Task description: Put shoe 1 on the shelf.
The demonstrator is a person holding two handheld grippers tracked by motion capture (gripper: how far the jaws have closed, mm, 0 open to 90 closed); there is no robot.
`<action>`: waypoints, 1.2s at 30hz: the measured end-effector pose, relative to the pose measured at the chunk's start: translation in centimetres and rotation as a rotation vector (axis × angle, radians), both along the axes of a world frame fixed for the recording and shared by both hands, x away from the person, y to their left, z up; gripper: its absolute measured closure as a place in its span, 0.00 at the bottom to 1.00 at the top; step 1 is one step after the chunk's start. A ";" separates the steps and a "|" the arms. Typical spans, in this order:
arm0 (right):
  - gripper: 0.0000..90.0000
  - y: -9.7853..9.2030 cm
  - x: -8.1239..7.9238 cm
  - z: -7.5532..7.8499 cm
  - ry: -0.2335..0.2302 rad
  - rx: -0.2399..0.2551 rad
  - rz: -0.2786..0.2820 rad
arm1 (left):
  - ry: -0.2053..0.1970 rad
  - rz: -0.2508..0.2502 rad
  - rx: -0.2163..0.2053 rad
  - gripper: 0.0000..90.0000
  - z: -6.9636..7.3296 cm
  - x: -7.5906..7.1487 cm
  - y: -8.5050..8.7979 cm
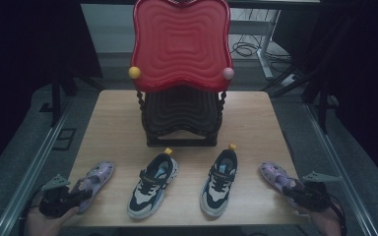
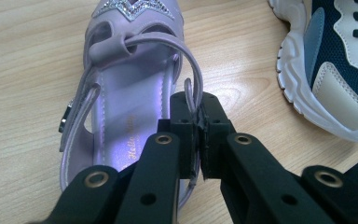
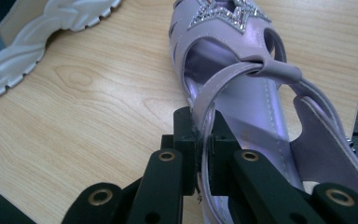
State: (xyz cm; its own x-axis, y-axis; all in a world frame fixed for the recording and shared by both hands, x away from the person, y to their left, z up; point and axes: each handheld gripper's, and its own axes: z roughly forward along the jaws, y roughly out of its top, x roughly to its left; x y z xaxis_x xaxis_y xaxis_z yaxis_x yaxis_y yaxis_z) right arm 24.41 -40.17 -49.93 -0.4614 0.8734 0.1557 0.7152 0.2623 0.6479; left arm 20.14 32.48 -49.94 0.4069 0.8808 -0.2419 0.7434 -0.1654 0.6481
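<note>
the left sandal (image 2: 121,112) lies flat on the tabletop (image 1: 118,118) straight ahead of the left hand-held gripper (image 2: 198,126), toe pointing away from it. its thin heel strap loops back from the ankle band and runs down between the jaws, which are closed tight on it; the pads press the strap from both sides. in the high view this sandal (image 1: 98,178) sits at the near left corner, with the left hand-held gripper (image 1: 81,194) at its heel end.

the right sandal (image 3: 251,93) lies the same way ahead of the right hand-held gripper (image 3: 204,135), its glittery toe piece far from the jaws. its ankle strap bends down into the gap, and the jaws are clamped on that strap. in the high view the right sandal (image 1: 277,176) is at the near right corner, the right hand-held gripper (image 1: 295,194) at its heel.

to the right of the left hand-held gripper, near but apart from its sandal, is the left sneaker (image 2: 335,70), dark blue and cream with a white sole. the right sneaker (image 3: 42,32) shows its white sole up and to the left of the right hand-held gripper. in the high view the two sneakers, left (image 1: 153,184) and right (image 1: 220,182), stand between the sandals, toes toward the person.

beyond the sneakers, well past both hand-held grippers, stands a dark rack (image 1: 181,118) with a red wavy panel (image 1: 181,44) on top, a yellow ball (image 1: 134,72) and a pink ball (image 1: 228,73) at its lower corners.
</note>
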 end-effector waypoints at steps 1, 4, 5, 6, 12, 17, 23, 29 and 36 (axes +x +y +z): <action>0.95 -0.1 0.0 0.1 -0.009 0.006 -0.006 | -0.007 0.006 -0.004 0.96 0.1 0.0 0.1; 0.95 -0.2 -0.1 0.3 -0.019 0.012 -0.017 | -0.017 0.017 -0.011 0.96 0.3 -0.1 0.3; 0.95 -0.3 -0.1 0.3 -0.021 0.016 -0.022 | -0.029 0.027 -0.013 0.96 0.3 -0.2 0.3; 0.95 -0.4 -0.1 0.4 -0.029 0.021 -0.028 | -0.034 0.032 -0.012 0.96 0.4 -0.2 0.4; 0.95 -1.0 -0.5 1.3 -0.067 0.088 -0.068 | -0.064 0.062 -0.028 0.96 0.8 -0.3 0.7; 0.95 -0.9 -0.7 2.0 -0.110 0.111 -0.077 | -0.096 0.064 -0.053 0.96 1.7 -0.4 0.7; 0.95 0.1 -0.8 2.9 -0.151 0.137 -0.062 | -0.153 0.045 -0.087 0.96 3.1 -0.4 0.1; 0.95 1.2 -0.6 3.8 -0.190 0.147 -0.044 | -0.183 0.033 -0.113 0.96 3.9 0.0 -0.4; 0.95 3.1 0.2 5.2 -0.236 0.175 -0.020 | -0.222 0.005 -0.139 0.96 5.2 0.8 -1.6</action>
